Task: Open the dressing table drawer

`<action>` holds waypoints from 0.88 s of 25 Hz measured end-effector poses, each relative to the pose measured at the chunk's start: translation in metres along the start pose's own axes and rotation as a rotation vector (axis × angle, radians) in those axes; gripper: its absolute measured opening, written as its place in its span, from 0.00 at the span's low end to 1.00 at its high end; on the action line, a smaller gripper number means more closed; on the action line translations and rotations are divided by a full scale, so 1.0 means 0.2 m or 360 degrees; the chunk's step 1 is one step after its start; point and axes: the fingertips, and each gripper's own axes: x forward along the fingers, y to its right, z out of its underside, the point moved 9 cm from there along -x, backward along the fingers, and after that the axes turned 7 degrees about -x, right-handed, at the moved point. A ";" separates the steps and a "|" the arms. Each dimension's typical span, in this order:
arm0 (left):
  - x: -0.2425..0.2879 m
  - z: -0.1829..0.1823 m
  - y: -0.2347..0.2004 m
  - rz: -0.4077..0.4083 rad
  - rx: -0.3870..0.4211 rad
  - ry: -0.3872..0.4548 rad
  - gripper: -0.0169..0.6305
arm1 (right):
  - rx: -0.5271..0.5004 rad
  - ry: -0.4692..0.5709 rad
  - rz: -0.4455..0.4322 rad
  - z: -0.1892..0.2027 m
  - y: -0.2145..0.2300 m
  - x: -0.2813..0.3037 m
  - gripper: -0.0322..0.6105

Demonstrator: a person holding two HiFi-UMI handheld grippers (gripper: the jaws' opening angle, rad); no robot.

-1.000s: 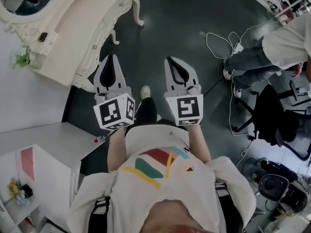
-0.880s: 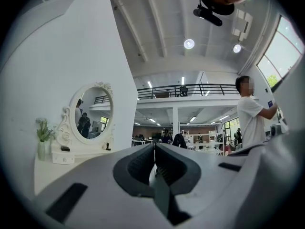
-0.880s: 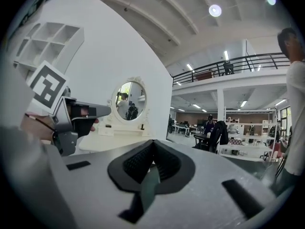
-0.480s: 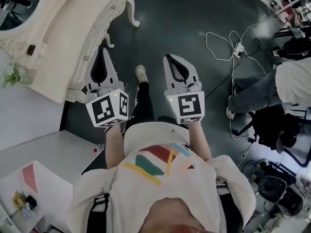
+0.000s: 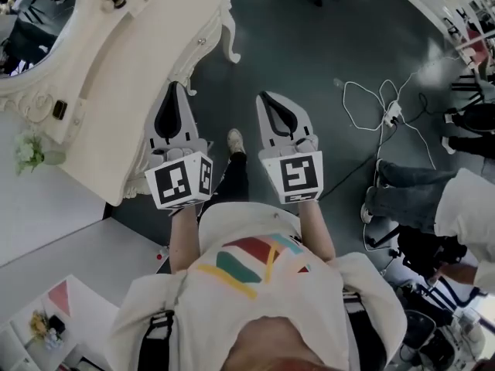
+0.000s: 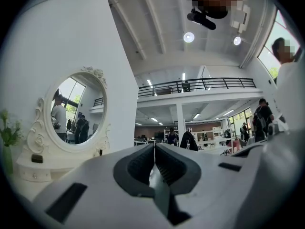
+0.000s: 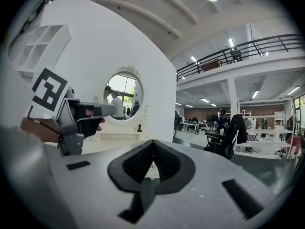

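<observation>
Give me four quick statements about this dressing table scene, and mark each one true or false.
1. The left hand-held gripper and the right hand-held gripper both have their jaws together with nothing between them. True.
2. The dressing table stands on the person's right. False: it is on the left, on the left hand-held gripper's side.
3. Its mirror is rectangular. False: it is rounded, in an ornate frame.
4. A white cable lies on the dark floor to the right. True.
</observation>
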 end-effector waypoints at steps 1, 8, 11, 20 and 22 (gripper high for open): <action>0.09 -0.02 -0.02 -0.0012 -0.0001 -0.0011 0.04 | 0.0005 -0.0001 -0.0011 -0.02 0.03 0.09 0.05; 0.67 -0.08 -0.23 -0.0079 -0.0024 0.0003 0.04 | -0.0015 0.0020 -0.0091 -0.16 0.24 0.72 0.05; 0.87 -0.08 -0.33 -0.0109 -0.0019 0.0003 0.04 | -0.0016 0.0037 -0.0127 -0.20 0.29 0.96 0.05; 1.07 -0.11 -0.66 -0.0359 -0.0066 0.0037 0.04 | -0.0065 0.0089 -0.0318 -0.34 0.24 1.43 0.05; 1.06 -0.12 -0.72 -0.0420 -0.0067 0.0055 0.04 | -0.0081 0.0128 -0.0359 -0.37 0.20 1.49 0.05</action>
